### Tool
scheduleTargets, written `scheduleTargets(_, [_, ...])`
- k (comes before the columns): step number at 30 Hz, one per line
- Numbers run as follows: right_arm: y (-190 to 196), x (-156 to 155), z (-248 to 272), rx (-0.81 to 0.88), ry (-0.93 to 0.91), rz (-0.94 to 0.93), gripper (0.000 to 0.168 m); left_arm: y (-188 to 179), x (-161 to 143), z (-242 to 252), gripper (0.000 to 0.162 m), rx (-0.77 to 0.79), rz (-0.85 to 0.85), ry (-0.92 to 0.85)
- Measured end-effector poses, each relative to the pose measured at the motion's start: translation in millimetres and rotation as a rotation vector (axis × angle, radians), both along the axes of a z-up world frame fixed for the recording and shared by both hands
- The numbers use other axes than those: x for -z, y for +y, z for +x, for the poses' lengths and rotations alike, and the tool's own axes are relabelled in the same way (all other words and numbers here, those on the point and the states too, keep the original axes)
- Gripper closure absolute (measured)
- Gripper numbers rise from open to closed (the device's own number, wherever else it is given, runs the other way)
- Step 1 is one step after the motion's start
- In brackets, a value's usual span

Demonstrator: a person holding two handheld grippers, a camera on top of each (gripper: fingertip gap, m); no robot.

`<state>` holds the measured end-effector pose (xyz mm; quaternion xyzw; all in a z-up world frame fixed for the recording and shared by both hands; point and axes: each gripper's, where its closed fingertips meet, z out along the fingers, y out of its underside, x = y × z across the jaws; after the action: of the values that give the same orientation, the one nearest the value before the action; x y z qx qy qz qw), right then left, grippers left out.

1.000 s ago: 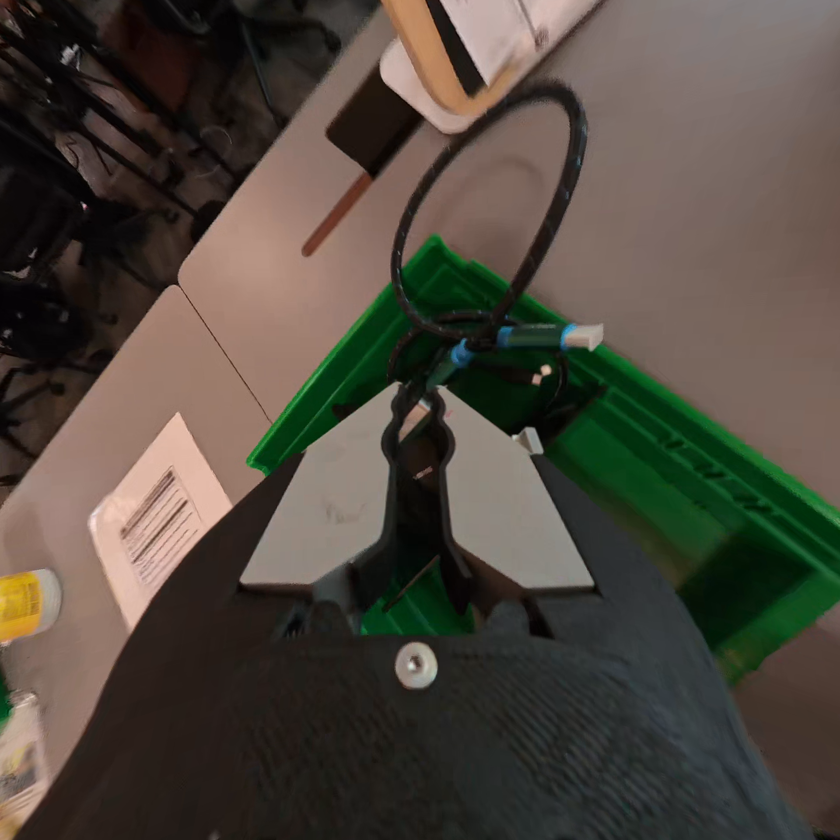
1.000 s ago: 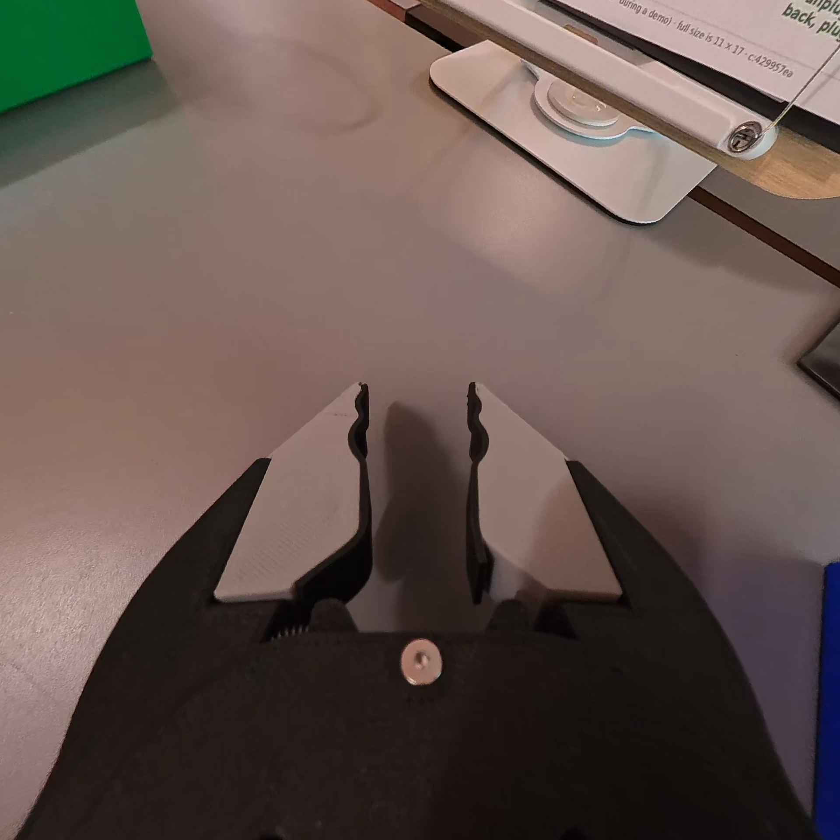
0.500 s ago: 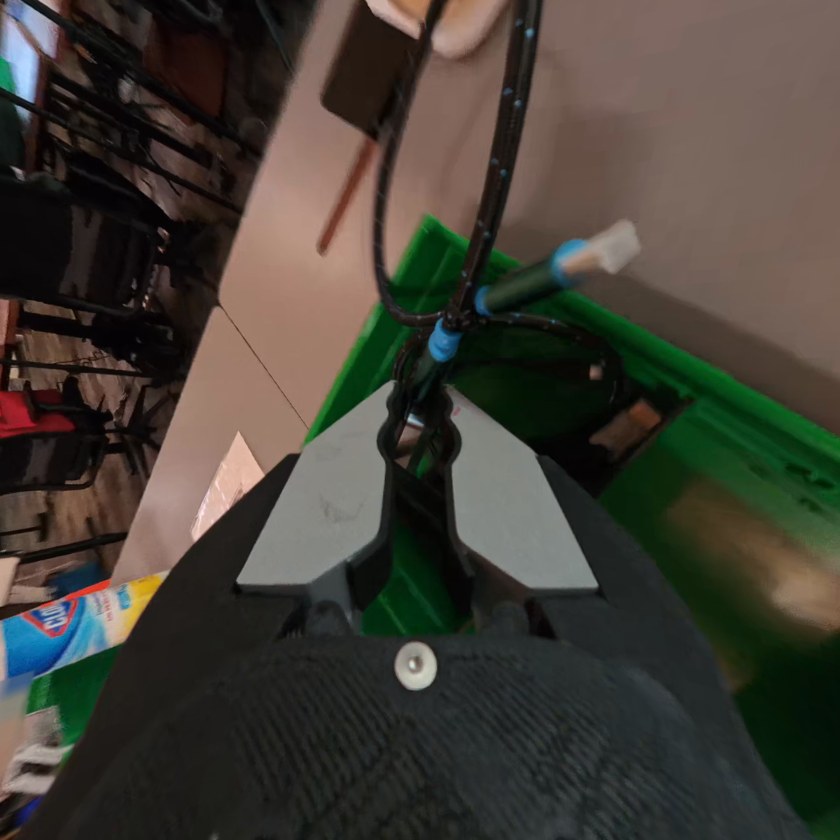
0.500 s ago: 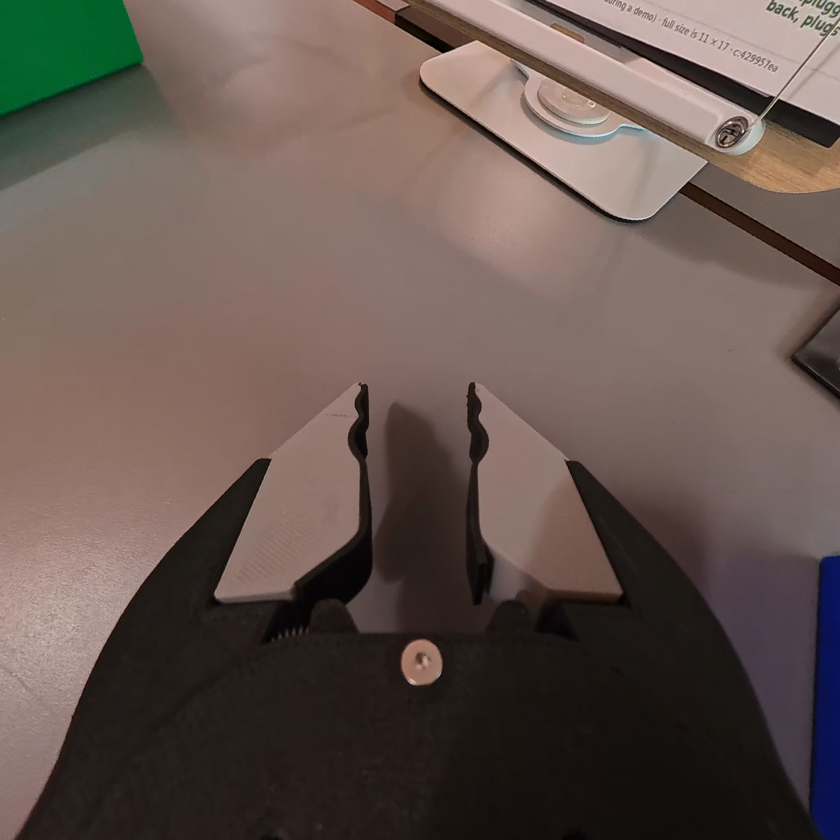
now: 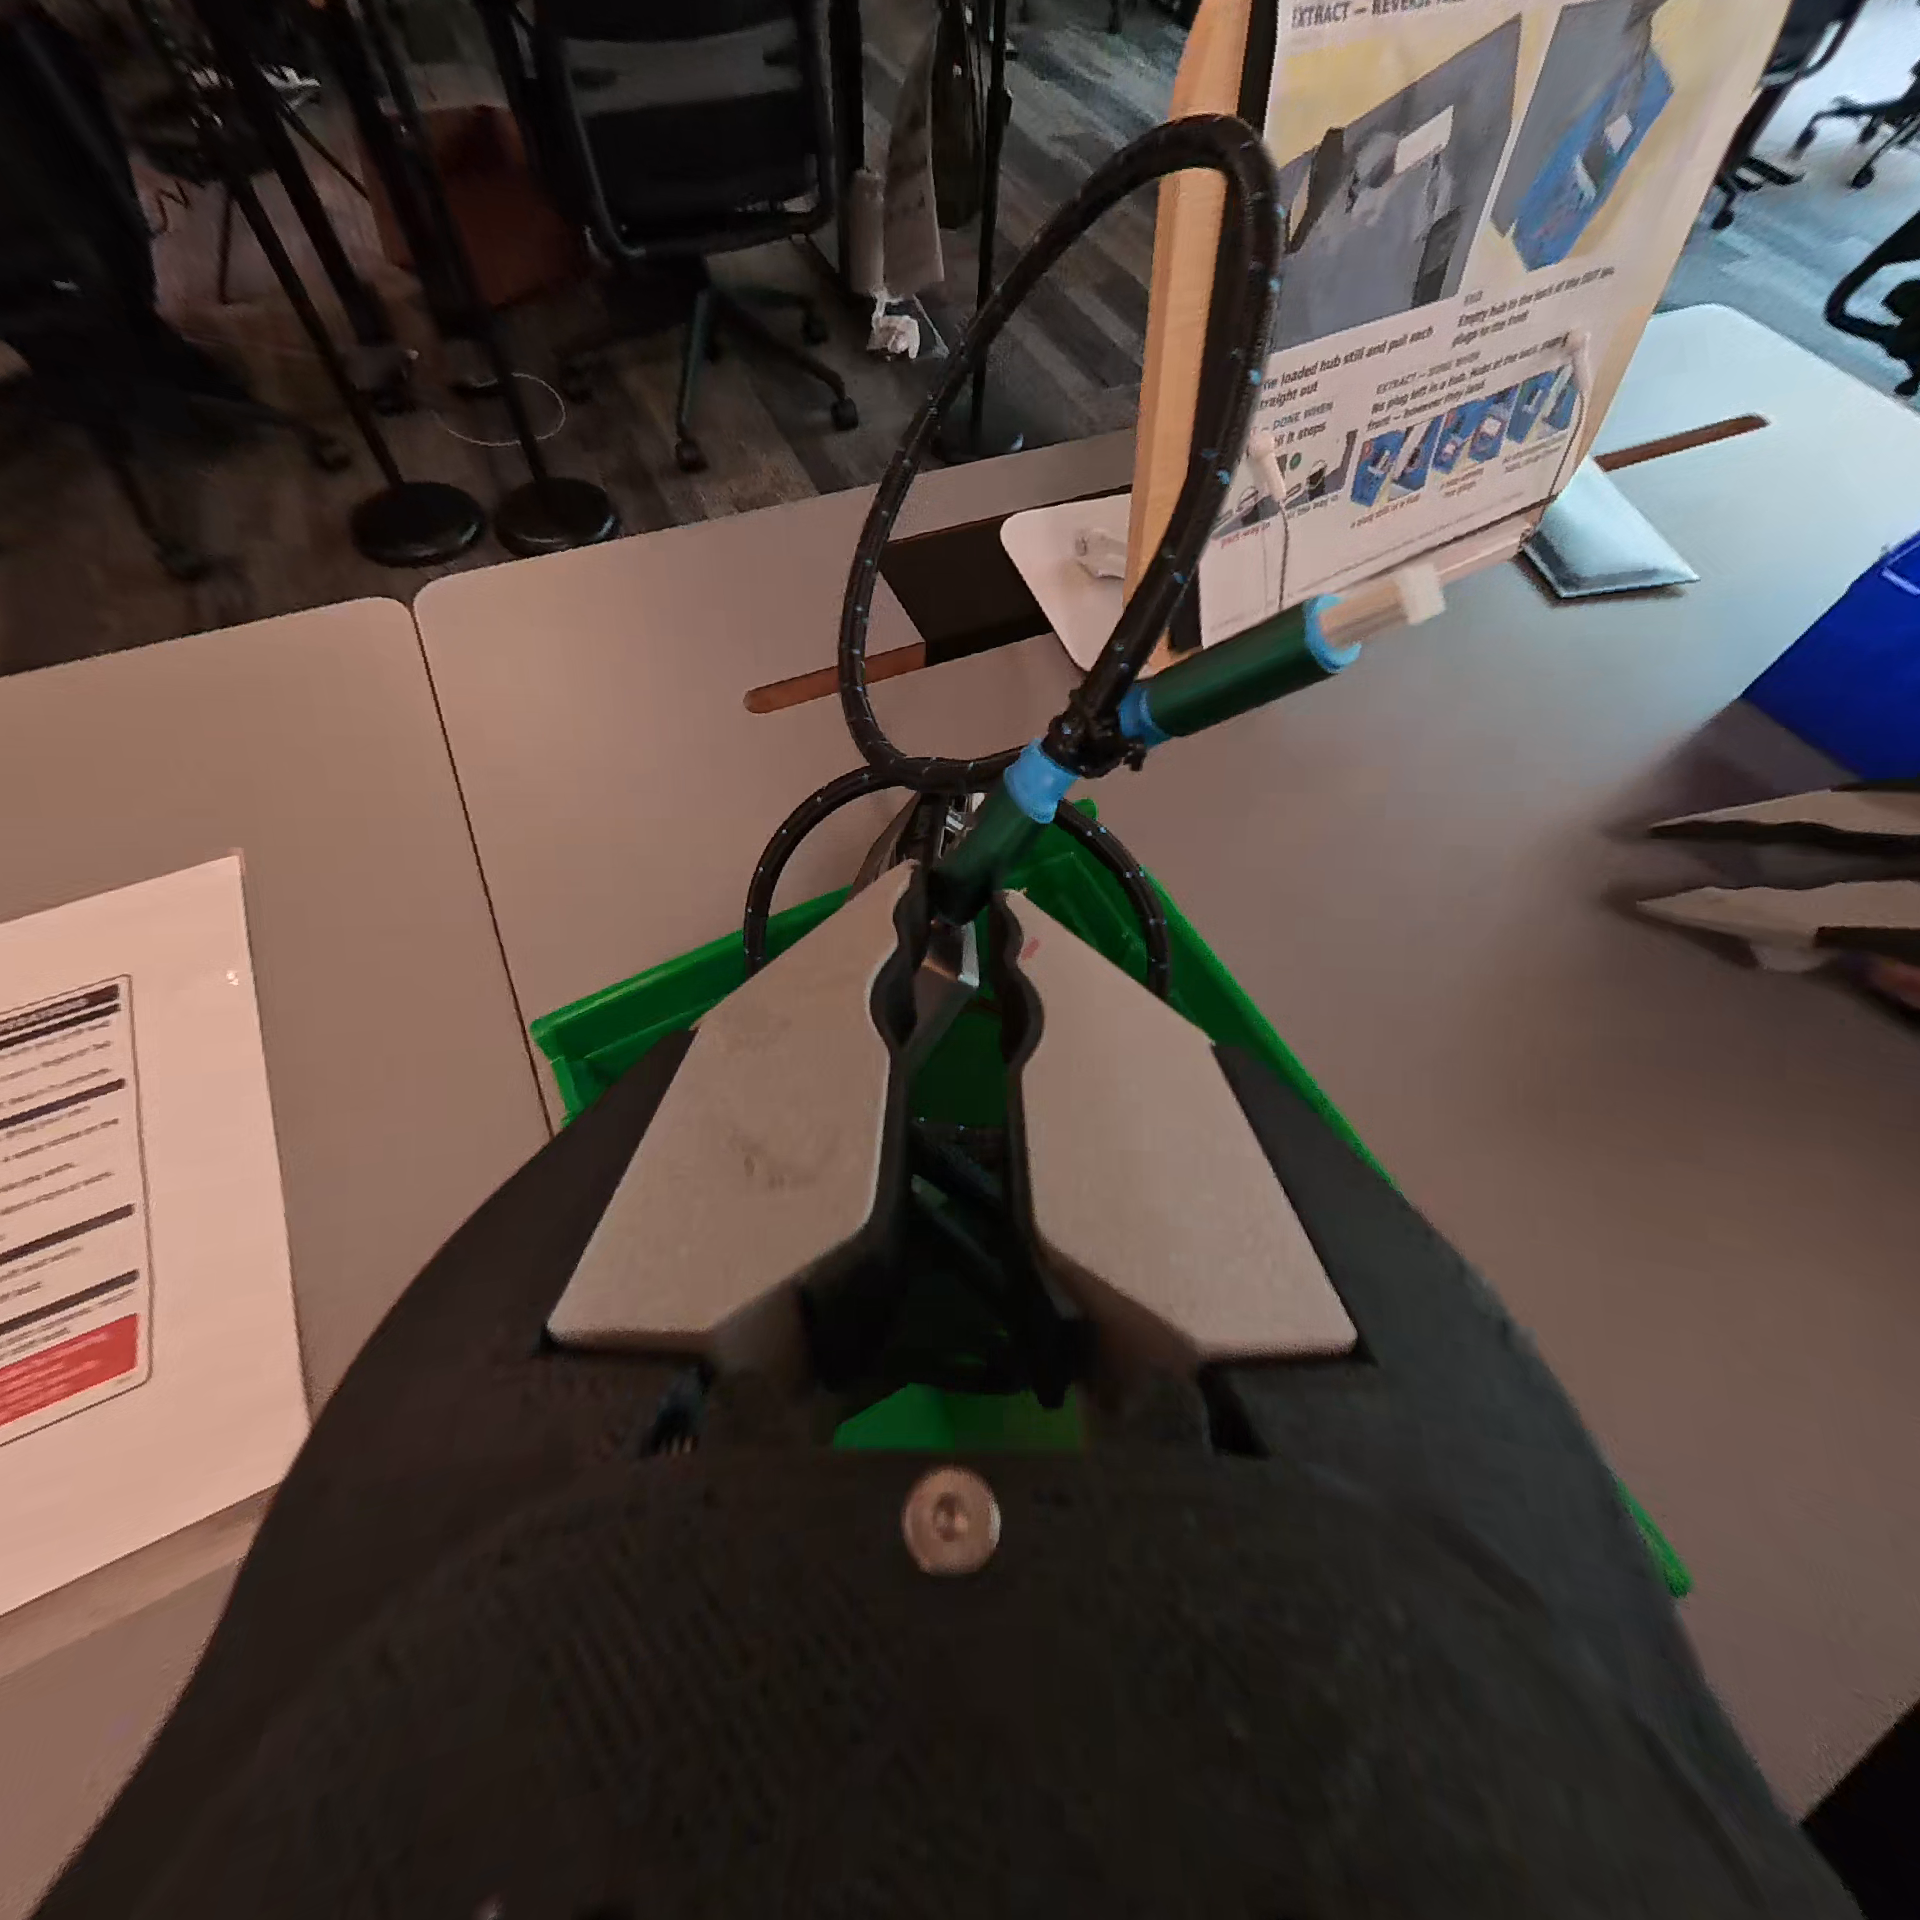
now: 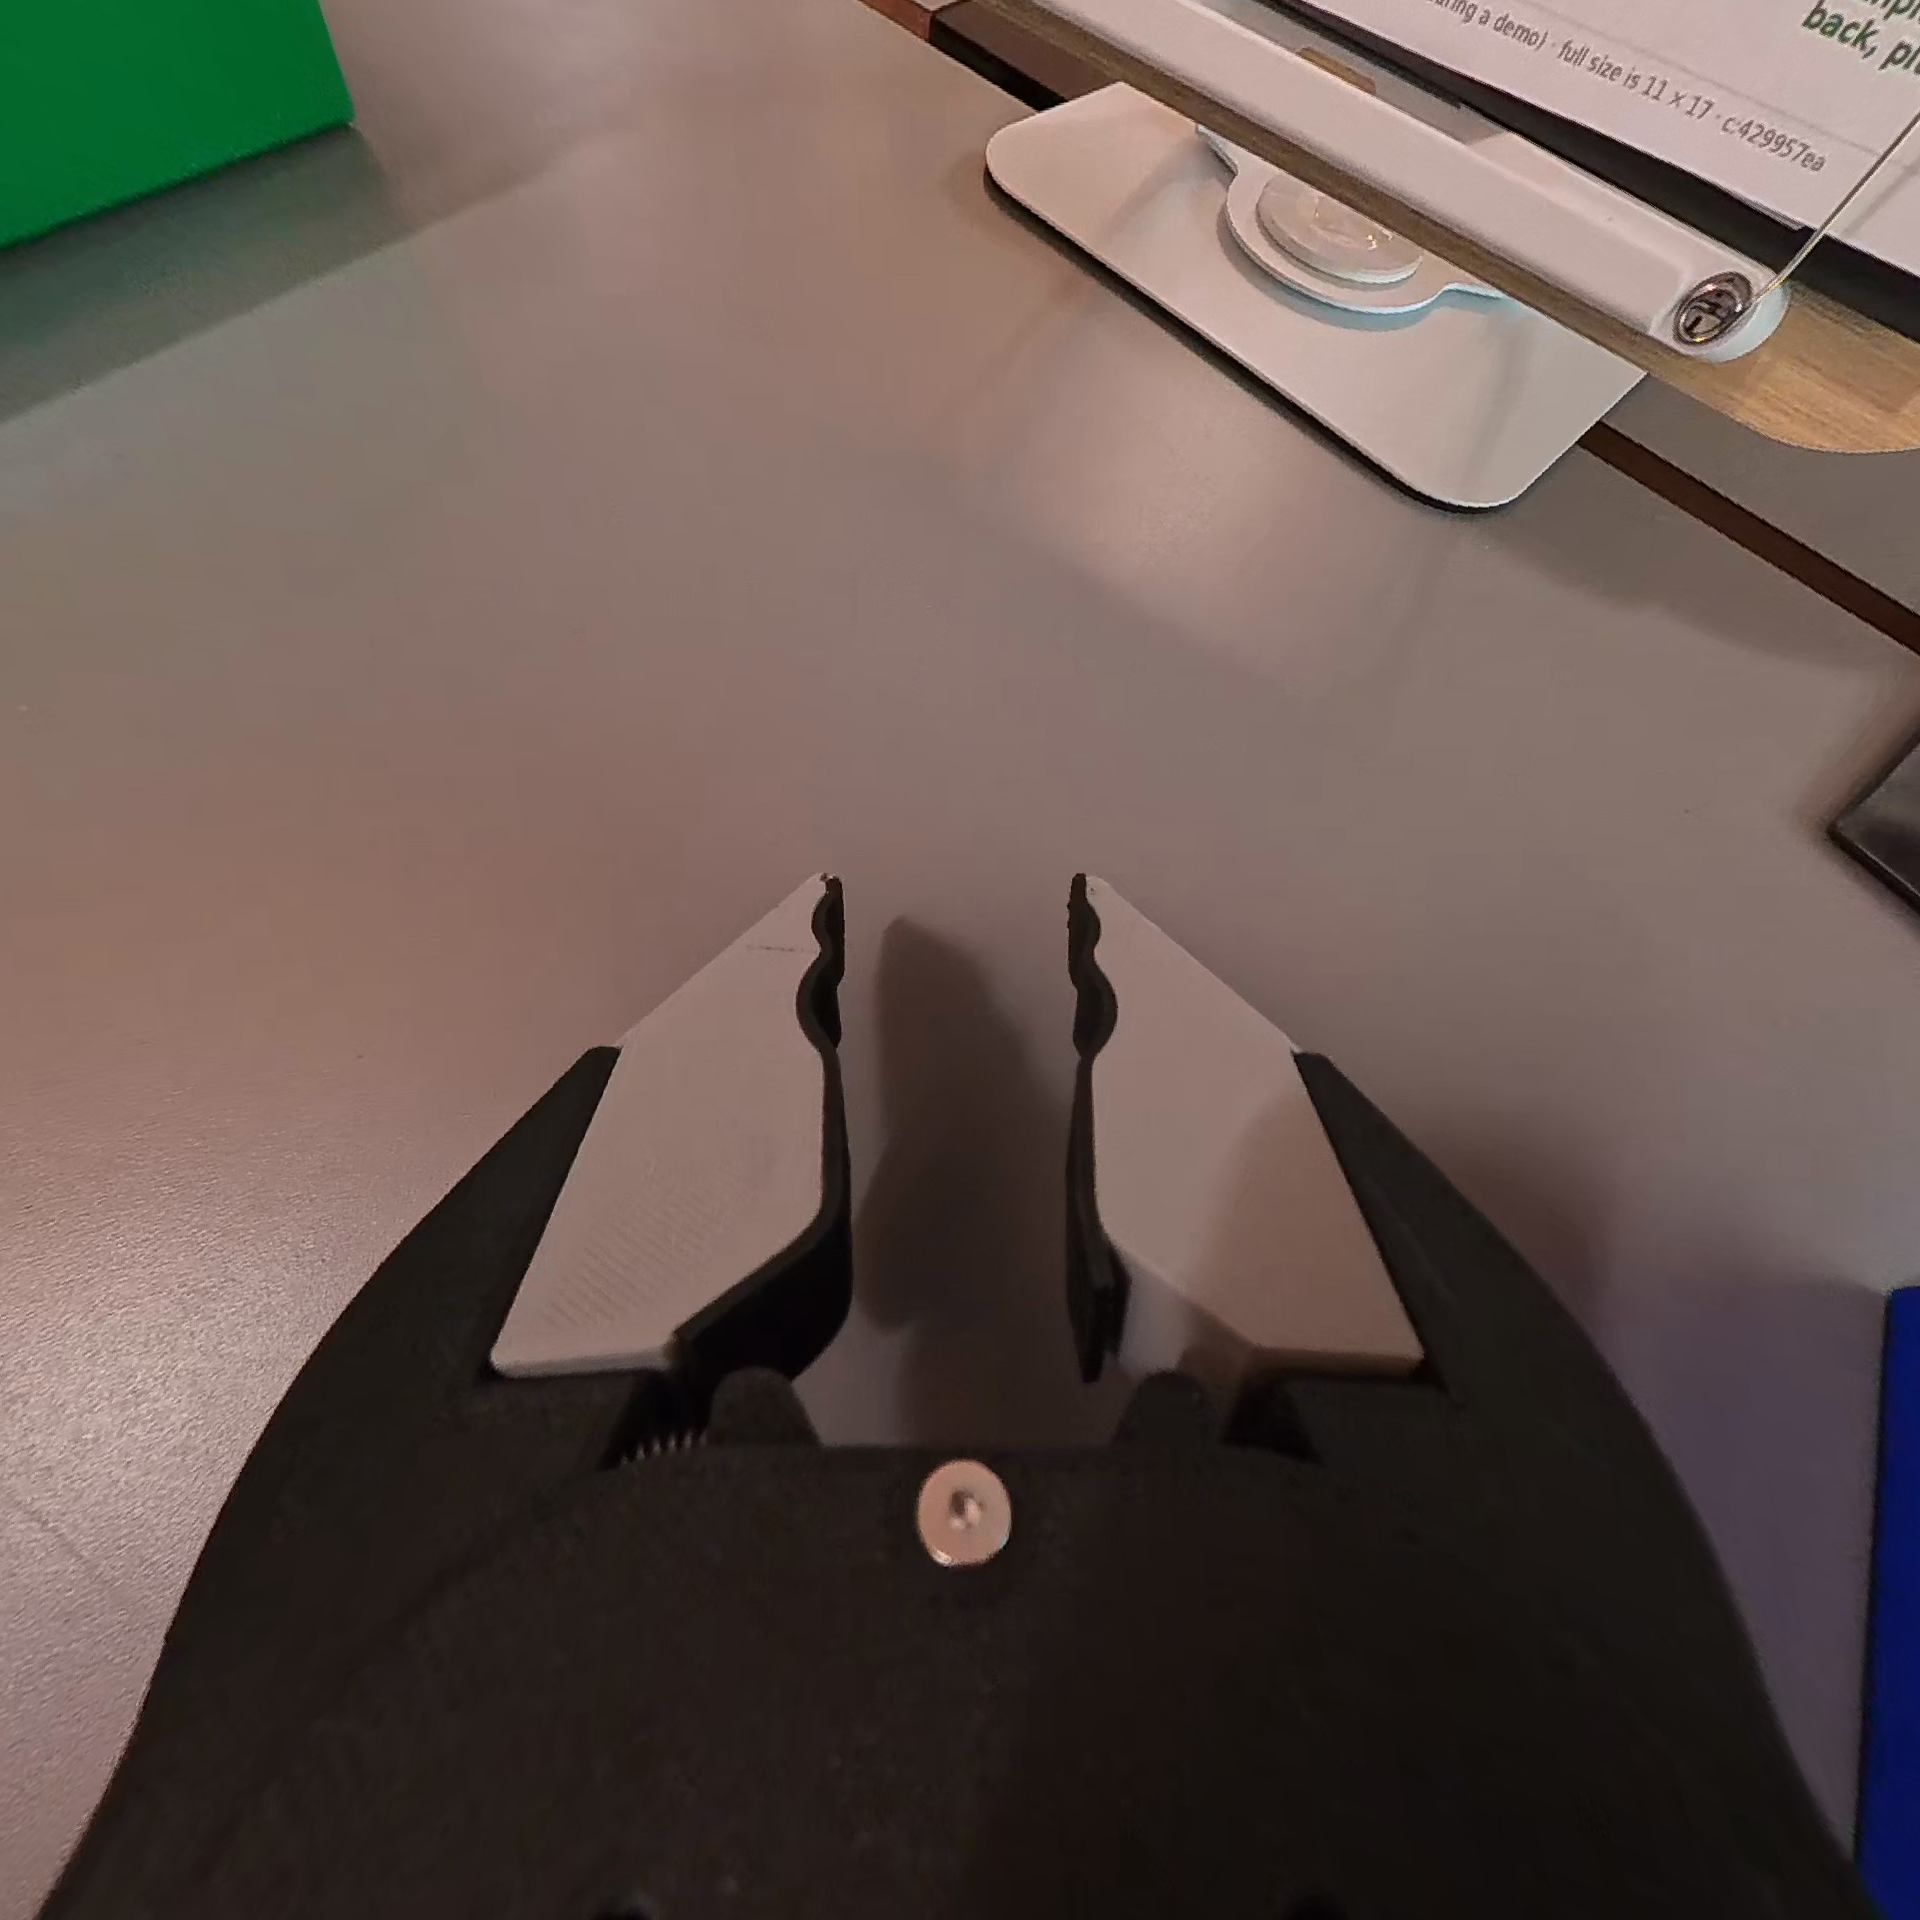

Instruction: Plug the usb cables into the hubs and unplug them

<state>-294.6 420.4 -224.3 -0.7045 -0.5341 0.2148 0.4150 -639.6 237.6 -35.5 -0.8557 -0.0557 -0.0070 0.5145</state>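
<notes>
Here left gripper (image 5: 954,914) clamps cable (image 5: 1242,343), plug seemingly angling up-right.

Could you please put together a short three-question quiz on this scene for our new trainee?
1. True or false: the left tool is shut on the braided cable.
2. What lies directly below the left tool? A) green bin B) a red bowl C) a laptop
3. Fill in: the right tool is open and holds ____.

Key: 1 true; 2 A; 3 nothing.
</notes>
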Motion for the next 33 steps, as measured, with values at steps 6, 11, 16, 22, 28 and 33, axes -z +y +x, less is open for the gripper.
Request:
scheduleTargets(6, [0,1,0,0.001,-0.002,-0.002,0.128,-1,0,5,0.154,0.010,-0.119,0.282])
scheduleTargets(11, [1,1,0,0.004,-0.004,-0.009,0.128,7,-74,20,0.154,-0.002,0.117,0.258])
scheduleTargets(16, [1,1,1,0.004,-0.006,-0.007,0.128,13,-70,21,0.153,-0.005,-0.062,0.442])
scheduleTargets(22, [3,0,2,0.012,-0.001,-0.003,0.128,-3,-143,6,0.153,-0.198,0.237,0.540])
scheduleTargets(28, [3,-2,2,0.012,0.006,0.001,0.128,-26,-211,48,0.154,-0.166,0.415,0.673])
scheduleTargets(33, [4,-5,2,0.019,0.018,0.006,0.127,-21,-246,114,0.153,-0.034,0.480,0.743])
